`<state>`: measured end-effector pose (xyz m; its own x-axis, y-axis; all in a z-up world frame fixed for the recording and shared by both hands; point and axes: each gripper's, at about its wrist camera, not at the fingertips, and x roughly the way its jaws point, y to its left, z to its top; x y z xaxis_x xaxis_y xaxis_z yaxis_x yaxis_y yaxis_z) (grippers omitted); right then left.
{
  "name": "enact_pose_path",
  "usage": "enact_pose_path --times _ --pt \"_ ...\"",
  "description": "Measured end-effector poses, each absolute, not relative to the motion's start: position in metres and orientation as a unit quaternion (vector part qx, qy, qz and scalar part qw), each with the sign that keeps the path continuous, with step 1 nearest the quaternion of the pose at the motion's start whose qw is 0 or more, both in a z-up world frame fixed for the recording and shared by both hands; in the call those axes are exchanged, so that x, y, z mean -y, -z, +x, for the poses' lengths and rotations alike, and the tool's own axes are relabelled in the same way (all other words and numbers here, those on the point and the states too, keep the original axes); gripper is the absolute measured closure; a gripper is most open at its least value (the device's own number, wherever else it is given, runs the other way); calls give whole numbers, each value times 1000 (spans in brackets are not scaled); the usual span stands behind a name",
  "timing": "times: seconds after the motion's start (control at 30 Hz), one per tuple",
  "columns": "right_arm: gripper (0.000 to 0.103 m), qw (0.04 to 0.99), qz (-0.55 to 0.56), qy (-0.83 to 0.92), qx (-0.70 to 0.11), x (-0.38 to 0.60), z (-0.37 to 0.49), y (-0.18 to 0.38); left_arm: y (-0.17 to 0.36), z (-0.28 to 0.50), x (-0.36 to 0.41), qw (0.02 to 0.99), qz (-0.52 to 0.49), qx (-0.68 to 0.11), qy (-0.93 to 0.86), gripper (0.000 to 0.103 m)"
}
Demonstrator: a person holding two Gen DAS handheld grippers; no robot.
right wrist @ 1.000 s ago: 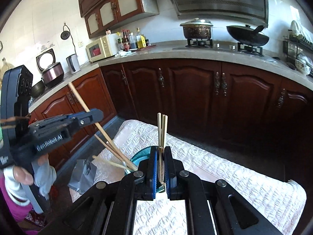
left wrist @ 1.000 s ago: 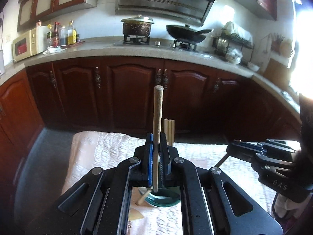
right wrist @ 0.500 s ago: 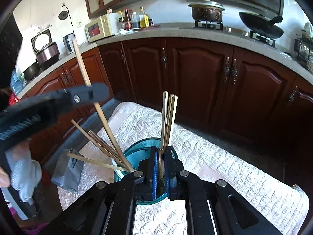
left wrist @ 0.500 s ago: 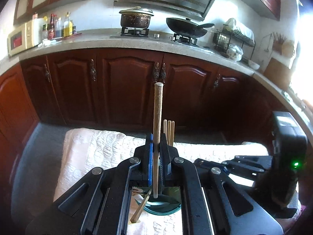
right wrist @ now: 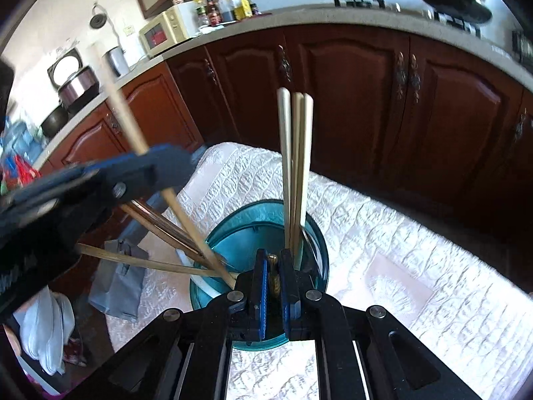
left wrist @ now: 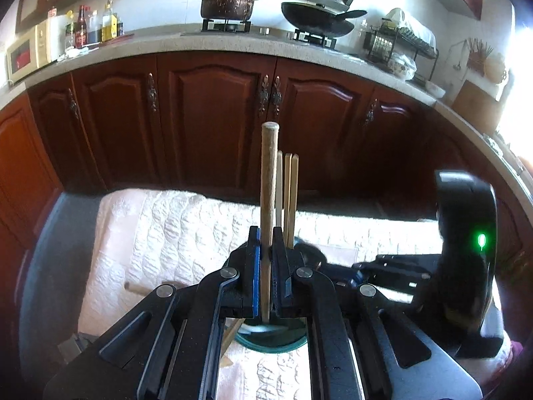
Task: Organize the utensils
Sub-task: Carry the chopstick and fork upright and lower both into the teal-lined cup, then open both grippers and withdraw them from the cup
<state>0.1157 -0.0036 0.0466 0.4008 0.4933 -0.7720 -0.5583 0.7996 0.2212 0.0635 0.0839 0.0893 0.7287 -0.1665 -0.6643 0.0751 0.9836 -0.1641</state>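
So it's a kitchen: dark red-brown wooden cabinets (left wrist: 213,113) run under a pale speckled stone counter (left wrist: 233,45), with a lidded brown pot (left wrist: 228,3) and a black wok (left wrist: 316,21) on the gas hob and a cream microwave (right wrist: 166,31) off to the side. The work surface is a table under a white quilted cloth (right wrist: 383,233). On it stands a round teal plastic utensil cup (right wrist: 233,233). The left gripper (left wrist: 265,260) is pinching a thick round wooden stick (left wrist: 268,180) upright over the cup. The right gripper (right wrist: 273,276) is clamped on a bunch of pale bamboo chopsticks (right wrist: 294,153), lower ends inside the cup. More chopsticks lean out over its left rim.
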Motion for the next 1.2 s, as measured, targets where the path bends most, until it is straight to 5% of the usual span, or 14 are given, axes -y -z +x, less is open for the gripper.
enact_pose_path --times 0.13,0.27,0.37,0.43,0.5,0.67,1.2 --pt "96 835 -2 -309 -454 15 117 -42 -74 64 -84 919 -67 -383 65 98" --pt "77 841 19 -306 -445 29 108 -50 -74 57 -84 919 -76 -381 65 98" --pt "77 848 28 -306 -433 40 97 -59 -82 52 -88 919 -88 -377 70 97" --pt "76 852 35 -304 -426 48 91 -64 -88 47 -92 920 -91 -374 68 91" --pt "75 855 45 -303 -419 54 86 -69 -93 42 -96 921 -101 -371 67 74" --pt "72 864 56 -291 -407 65 70 -75 -105 19 -103 927 -114 -353 64 63" --pt "63 905 21 -219 -365 55 17 -91 -104 -30 -81 939 -78 -332 38 62"
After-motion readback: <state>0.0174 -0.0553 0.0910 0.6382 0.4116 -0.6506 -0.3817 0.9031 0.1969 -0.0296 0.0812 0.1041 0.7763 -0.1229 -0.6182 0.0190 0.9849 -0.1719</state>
